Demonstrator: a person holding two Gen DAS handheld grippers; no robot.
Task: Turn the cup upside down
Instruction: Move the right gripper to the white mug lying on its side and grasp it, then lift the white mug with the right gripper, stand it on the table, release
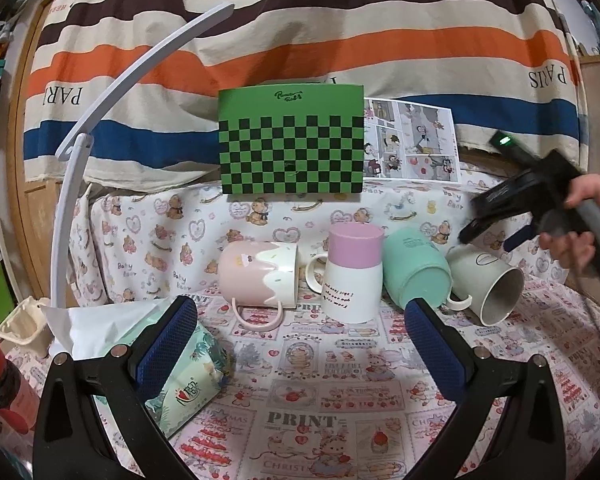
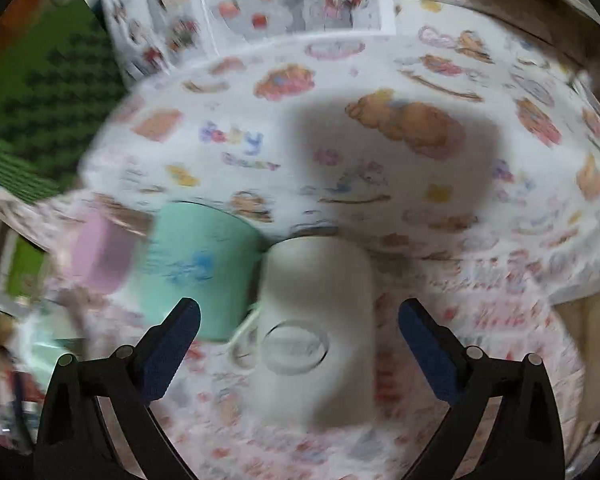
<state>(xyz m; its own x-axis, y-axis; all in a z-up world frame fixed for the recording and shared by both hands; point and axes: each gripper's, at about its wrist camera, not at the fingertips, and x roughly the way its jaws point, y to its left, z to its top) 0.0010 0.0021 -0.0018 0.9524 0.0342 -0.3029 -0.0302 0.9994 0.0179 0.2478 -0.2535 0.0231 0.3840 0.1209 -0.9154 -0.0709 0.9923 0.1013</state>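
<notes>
Several cups sit in a row on the printed cloth. A pink and cream mug (image 1: 258, 274) lies on its side. A white cup with a lilac band (image 1: 353, 274) stands upside down. A mint cup (image 1: 414, 272) lies tilted. A pale grey-white mug (image 1: 488, 286) lies on its side, mouth toward me. My left gripper (image 1: 300, 340) is open and empty, in front of the row. My right gripper (image 2: 299, 338) is open, hovering over the grey-white mug (image 2: 314, 320), beside the mint cup (image 2: 198, 266). It also shows in the left wrist view (image 1: 496, 220), held by a hand.
A tissue pack (image 1: 180, 364) lies by my left finger. A red-capped bottle (image 1: 0, 388) stands at far left. A white lamp arm (image 1: 100, 132) curves up at left. A green checkered board (image 1: 292, 140) and a comic sheet (image 1: 412, 140) lean at the back.
</notes>
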